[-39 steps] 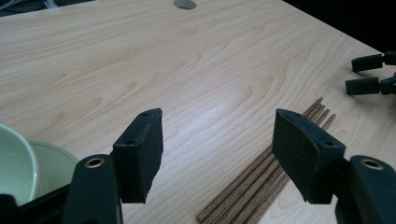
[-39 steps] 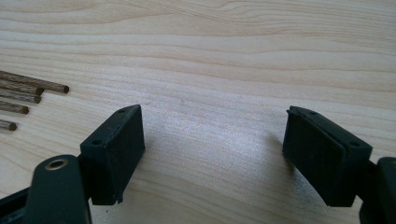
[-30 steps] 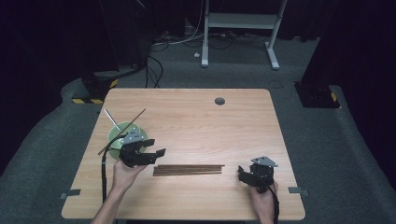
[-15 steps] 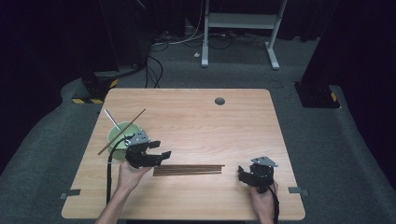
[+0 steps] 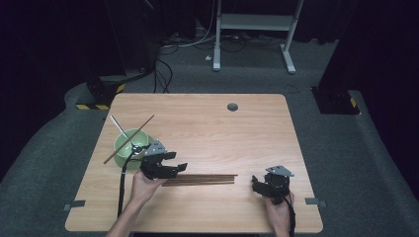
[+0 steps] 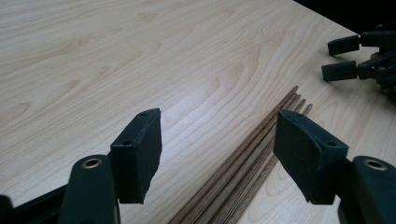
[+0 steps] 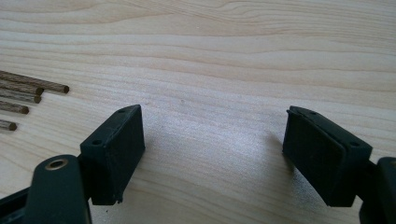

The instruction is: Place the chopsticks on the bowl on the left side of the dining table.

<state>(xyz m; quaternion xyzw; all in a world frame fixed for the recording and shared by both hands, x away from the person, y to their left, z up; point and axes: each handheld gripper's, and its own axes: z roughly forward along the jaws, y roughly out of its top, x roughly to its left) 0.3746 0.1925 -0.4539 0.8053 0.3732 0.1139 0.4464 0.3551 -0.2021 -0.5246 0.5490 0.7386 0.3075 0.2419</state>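
Note:
Several thin brown wooden sticks (image 5: 207, 178) lie side by side along the table's front middle. My left gripper (image 5: 179, 165) hovers open over their left end; in the left gripper view the sticks (image 6: 243, 158) run between its wide-spread jaws (image 6: 217, 140). My right gripper (image 5: 255, 183) rests low on the table just beyond the sticks' right end, also open. In the right gripper view the stick tips (image 7: 32, 91) show at the left, outside its jaws (image 7: 212, 140), with bare wood between them. The right gripper (image 6: 359, 60) also appears far off in the left gripper view.
A green bowl (image 5: 119, 148) stands left of my left gripper, with one brown stick (image 5: 143, 126) and a pale rod (image 5: 117, 124) leaning in it. A dark round hole (image 5: 232, 106) marks the table's far side. A cable (image 5: 121, 187) trails from the left gripper.
My left gripper has shifted right, away from the bowl and over the sticks' left end. The right gripper and the sticks have stayed put.

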